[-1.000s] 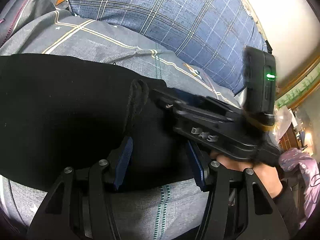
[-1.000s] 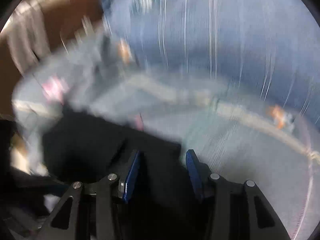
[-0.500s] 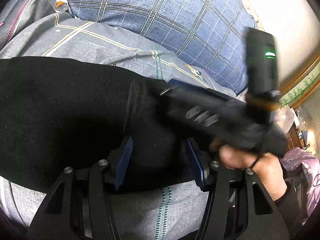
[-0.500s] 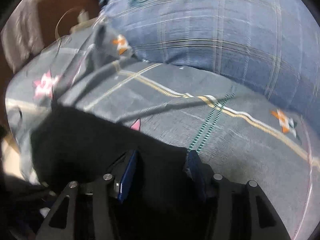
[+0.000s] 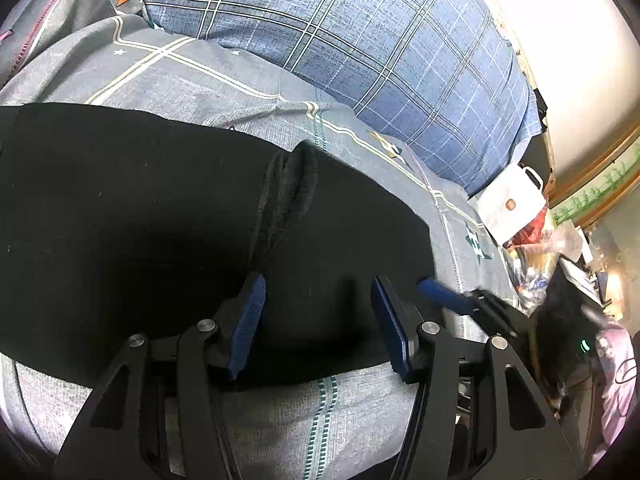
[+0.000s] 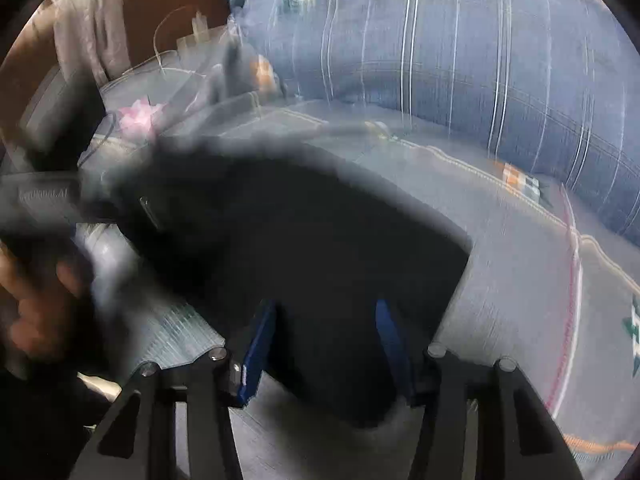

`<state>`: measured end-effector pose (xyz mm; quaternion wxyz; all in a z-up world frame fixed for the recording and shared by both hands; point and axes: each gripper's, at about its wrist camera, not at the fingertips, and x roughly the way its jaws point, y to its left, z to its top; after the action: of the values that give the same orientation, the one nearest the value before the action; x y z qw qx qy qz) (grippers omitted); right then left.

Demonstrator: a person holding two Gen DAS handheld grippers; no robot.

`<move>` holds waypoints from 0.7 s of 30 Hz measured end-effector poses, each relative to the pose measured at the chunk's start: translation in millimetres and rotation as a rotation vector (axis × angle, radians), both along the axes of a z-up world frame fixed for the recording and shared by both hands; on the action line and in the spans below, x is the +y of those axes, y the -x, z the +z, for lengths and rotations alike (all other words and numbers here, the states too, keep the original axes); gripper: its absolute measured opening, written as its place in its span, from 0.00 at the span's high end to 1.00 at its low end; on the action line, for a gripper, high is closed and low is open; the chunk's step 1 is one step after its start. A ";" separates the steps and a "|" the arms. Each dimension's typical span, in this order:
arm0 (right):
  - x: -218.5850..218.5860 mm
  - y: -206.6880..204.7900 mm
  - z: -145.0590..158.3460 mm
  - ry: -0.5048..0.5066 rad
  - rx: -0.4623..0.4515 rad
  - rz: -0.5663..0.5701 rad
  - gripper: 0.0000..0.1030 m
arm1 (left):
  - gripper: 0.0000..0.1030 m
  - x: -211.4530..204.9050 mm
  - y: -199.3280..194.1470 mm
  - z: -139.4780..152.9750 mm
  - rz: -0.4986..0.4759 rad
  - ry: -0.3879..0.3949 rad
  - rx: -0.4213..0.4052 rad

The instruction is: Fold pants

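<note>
**Getting the Black Pants Flat and Neat**

While the black pants (image 5: 152, 216) lie spread on the gray bed cover (image 5: 248, 420), we hold our two grippers over their near edge. The pants reach across the bed from the left side toward the right, with the big blue plaid pillow (image 5: 360, 40) behind them. A bumpy seam or fold runs up the middle of the cloth.

Our left gripper (image 5: 316, 320) hangs just above the pants. Its blue pads (image 5: 250, 320) are spread apart, with the black cloth lying under the gap. We see nothing pinched.

Our right gripper (image 6: 326, 340) looks blurry in its own view. Its blue pads are also spread, over the right end of the pants close to the corner of the cloth. We cannot see them pressing on any cloth. In the left view its tip pokes in by the right edge of the pants.

We think the step now is to get a good hold on the near edge, so we can lift it and fold it over. To do this well, we should put both grippers low on the same edge, well apart from each other. Each one should pinch all the layers, not just the top one. We should not grab the bed cover too. Then we lift both sides together, so the fold comes out straight and the bumpy part gets smooth.
</note>
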<state>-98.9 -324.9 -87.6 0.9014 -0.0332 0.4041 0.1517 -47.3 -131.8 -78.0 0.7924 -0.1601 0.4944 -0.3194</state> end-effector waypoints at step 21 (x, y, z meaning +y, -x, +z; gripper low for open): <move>-8.1 -4.8 31.4 0.013 -0.152 -0.132 0.44 | 0.29 -11.2 5.6 1.1 -0.035 -0.021 -0.057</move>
<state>-94.1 -332.9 -56.2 0.9372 -0.0238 0.3370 0.0863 -52.9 -143.0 -77.0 0.8020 -0.1337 0.4779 -0.3325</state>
